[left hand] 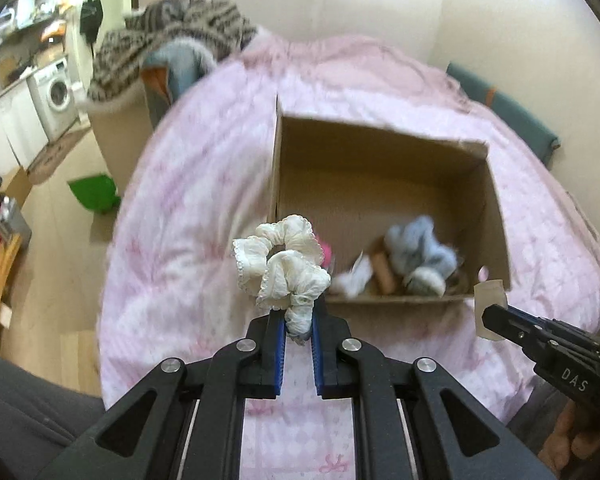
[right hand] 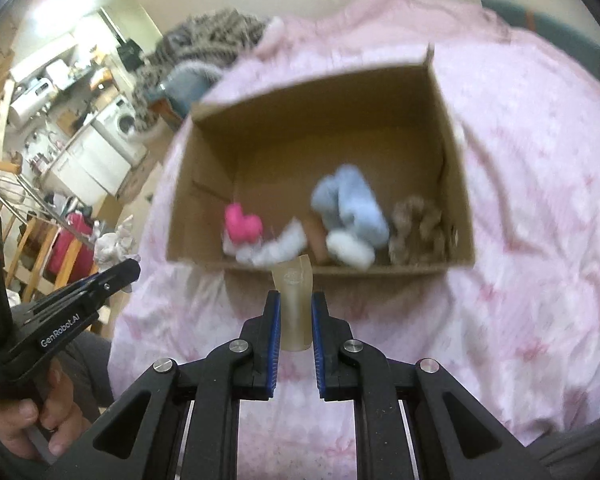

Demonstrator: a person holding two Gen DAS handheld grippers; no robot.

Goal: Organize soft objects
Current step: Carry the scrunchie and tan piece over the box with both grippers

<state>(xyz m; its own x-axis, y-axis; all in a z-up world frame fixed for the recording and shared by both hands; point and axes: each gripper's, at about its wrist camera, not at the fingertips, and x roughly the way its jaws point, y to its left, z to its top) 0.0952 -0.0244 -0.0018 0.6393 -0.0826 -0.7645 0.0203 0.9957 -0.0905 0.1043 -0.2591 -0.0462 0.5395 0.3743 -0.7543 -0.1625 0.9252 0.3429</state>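
An open cardboard box (left hand: pixel 380 160) (right hand: pixel 452 152) sits on a pink bedspread. Inside lie a light-blue fluffy toy (left hand: pixel 420 252) (right hand: pixel 352 204), a pink plush (right hand: pixel 242 226), a white soft item (right hand: pixel 276 250) and a brown fuzzy item (right hand: pixel 416 228). My left gripper (left hand: pixel 299 316) is shut on a white frilly scrunchie (left hand: pixel 280 264), held above the box's near left corner. My right gripper (right hand: pixel 296 304) is shut on a pale beige soft piece (right hand: pixel 294 300), held just in front of the box's near wall; it also shows in the left wrist view (left hand: pixel 488 308).
The pink bedspread (left hand: pixel 204 184) (right hand: pixel 532 208) surrounds the box. A heap of striped blankets (left hand: pixel 172 36) lies at the bed's far left. A green bin (left hand: pixel 94 192) stands on the floor. A washing machine (left hand: pixel 56 94) stands far left.
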